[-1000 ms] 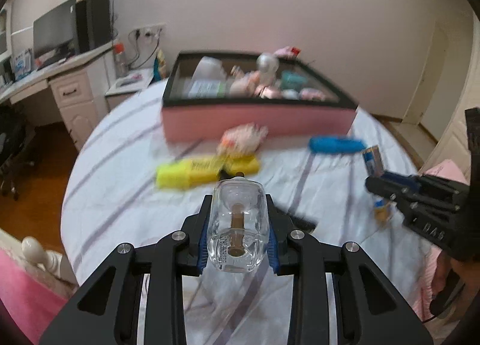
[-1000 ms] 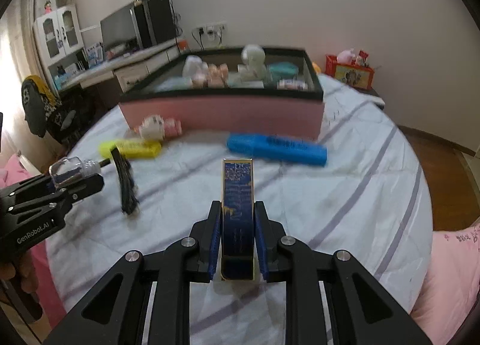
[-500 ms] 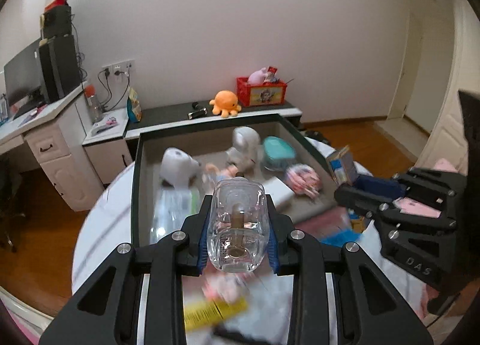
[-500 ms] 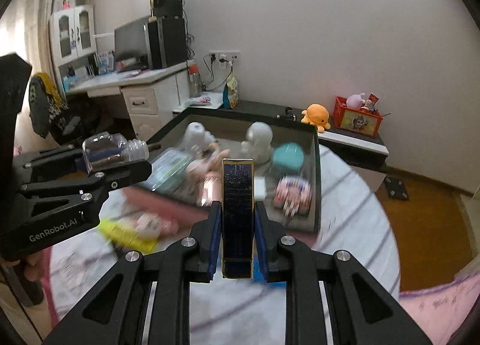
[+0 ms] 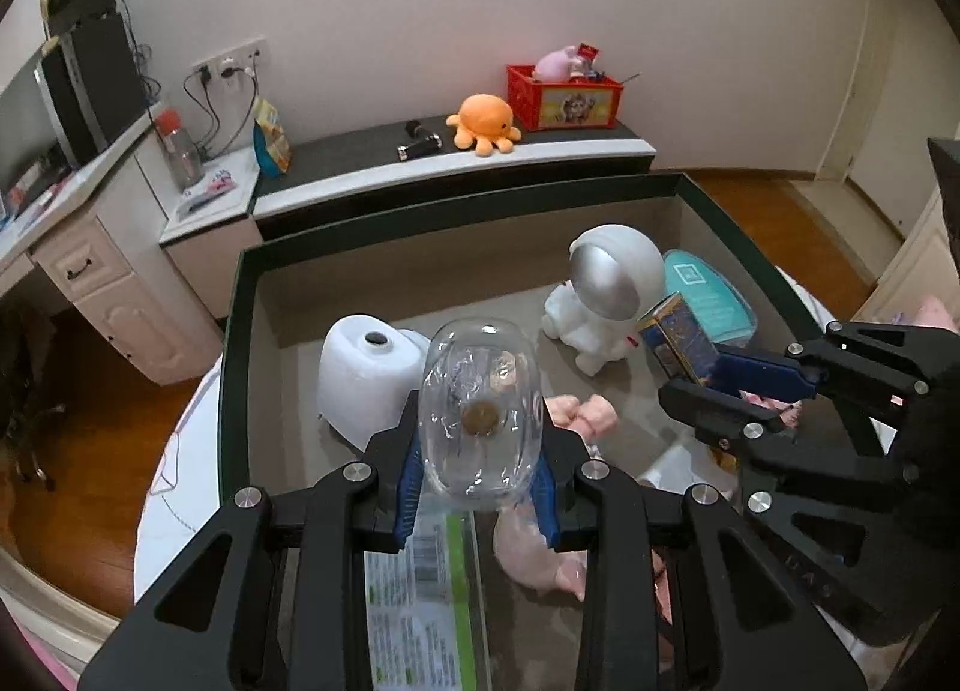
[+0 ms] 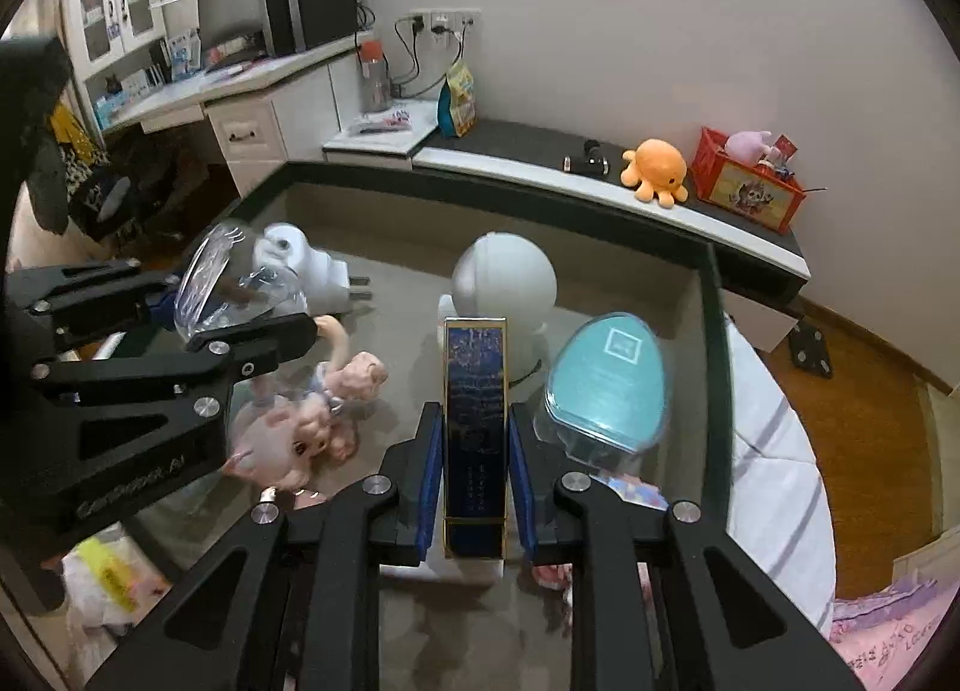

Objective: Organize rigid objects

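Note:
My left gripper (image 5: pixel 480 451) is shut on a clear glass bottle (image 5: pixel 480 391) with a cork inside, held over the near left part of a large open box with a dark green rim (image 5: pixel 234 331). My right gripper (image 6: pixel 474 451) is shut on a slim dark blue box with gold edges (image 6: pixel 474 409), also above the open box (image 6: pixel 711 319). In the right wrist view the left gripper (image 6: pixel 234 307) and the bottle (image 6: pixel 222 277) are at the left. In the left wrist view the right gripper (image 5: pixel 696 373) and the blue box (image 5: pixel 678 337) are at the right.
Inside the box lie a white astronaut figure (image 5: pixel 606 283), a teal case (image 6: pixel 606 379), a white canister (image 5: pixel 366 367), a pink doll (image 6: pixel 300 421) and a green-labelled packet (image 5: pixel 420 601). Behind it runs a low shelf with an orange plush octopus (image 5: pixel 486 123). A desk (image 5: pixel 78 247) stands at the left.
Both grippers have travelled forward from over the striped bed to above the open box, each keeping its object. The items lying on the bed have dropped out of view.

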The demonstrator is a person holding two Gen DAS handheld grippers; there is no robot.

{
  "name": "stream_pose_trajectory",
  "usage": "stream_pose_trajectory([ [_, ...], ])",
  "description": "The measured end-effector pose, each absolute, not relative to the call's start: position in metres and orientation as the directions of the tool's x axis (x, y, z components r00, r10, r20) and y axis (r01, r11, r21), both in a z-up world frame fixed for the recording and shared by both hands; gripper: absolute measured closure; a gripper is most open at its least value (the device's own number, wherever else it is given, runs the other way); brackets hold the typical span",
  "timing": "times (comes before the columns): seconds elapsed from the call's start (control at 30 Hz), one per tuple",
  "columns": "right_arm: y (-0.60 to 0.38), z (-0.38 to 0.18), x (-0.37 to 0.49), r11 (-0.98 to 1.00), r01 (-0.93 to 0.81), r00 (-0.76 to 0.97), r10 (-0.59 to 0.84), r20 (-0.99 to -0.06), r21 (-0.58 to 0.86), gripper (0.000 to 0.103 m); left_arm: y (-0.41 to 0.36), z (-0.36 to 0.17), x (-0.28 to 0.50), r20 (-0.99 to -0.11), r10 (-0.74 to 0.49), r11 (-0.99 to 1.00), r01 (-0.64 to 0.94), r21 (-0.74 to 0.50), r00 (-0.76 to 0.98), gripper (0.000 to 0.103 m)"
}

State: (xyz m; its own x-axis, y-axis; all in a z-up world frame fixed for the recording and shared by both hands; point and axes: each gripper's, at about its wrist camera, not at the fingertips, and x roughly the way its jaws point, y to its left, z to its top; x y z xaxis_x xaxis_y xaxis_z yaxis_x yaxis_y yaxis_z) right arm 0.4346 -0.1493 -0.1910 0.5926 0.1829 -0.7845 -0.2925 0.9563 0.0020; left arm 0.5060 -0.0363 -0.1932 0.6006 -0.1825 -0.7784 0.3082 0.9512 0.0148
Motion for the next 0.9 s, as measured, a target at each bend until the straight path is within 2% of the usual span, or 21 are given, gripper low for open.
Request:
stream_pose_trajectory([
  [0.07,-0.152,-0.189,0.433,0.957,-0.289,0.602,0.192,-0.775,0.012,0.081,-0.038,-0.194,0.505,-0.771,-0.181,0.952,0.305,0.019,0.611,0.068],
  [0.1,-0.153,-0.187,0.431,0.959,-0.282,0.611,0.191,-0.768,0.015,0.079,-0.038,-0.192,0.501,-0.765,-0.183,0.953,0.304,0.017,0.617,0.061],
  [0.13,-0.155,-0.184,0.429,0.960,-0.278,0.620,0.191,-0.761,0.014,0.067,-0.037,-0.190,0.497,-0.758,-0.182,0.954,0.300,0.019,0.626,0.056],
  [0.17,-0.158,-0.180,0.424,0.963,-0.270,0.632,0.189,-0.751,0.014,0.059,-0.036,-0.187,0.493,-0.747,-0.175,0.956,0.292,0.026,0.641,0.050],
  [0.23,-0.164,-0.170,0.415,0.964,-0.264,0.653,0.205,-0.730,0.035,0.052,-0.031,-0.177,0.481,-0.715,-0.159,0.961,0.273,0.046,0.680,0.039],
  [0.3,-0.169,-0.158,0.401,0.964,-0.259,0.673,0.224,-0.705,0.059,0.050,-0.024,-0.165,0.466,-0.681,-0.132,0.971,0.234,0.059,0.720,0.019],
  [0.37,-0.172,-0.145,0.383,0.966,-0.247,0.708,0.231,-0.667,0.072,0.042,-0.017,-0.150,0.445,-0.635,-0.114,0.978,0.199,0.064,0.764,0.010],
  [0.43,-0.174,-0.130,0.362,0.971,-0.229,0.746,0.218,-0.629,0.065,0.022,-0.010,-0.133,0.417,-0.579,-0.107,0.983,0.173,0.060,0.808,0.004],
  [0.47,-0.174,-0.123,0.355,0.972,-0.228,0.762,0.218,-0.609,0.063,0.022,-0.008,-0.127,0.405,-0.555,-0.102,0.985,0.161,0.058,0.826,0.000],
  [0.57,-0.175,-0.102,0.312,0.979,-0.200,0.819,0.191,-0.542,0.043,0.019,0.000,-0.108,0.358,-0.476,-0.105,0.989,0.141,0.040,0.873,0.000],
  [0.7,-0.177,-0.087,0.256,0.984,-0.175,0.875,0.171,-0.454,0.034,0.000,0.000,-0.097,0.302,-0.406,-0.102,0.991,0.130,0.043,0.908,0.000],
  [0.9,-0.168,-0.081,0.182,0.987,-0.158,0.915,0.155,-0.373,0.021,0.000,-0.004,-0.091,0.215,-0.301,-0.068,0.992,0.096,0.080,0.951,0.000],
])
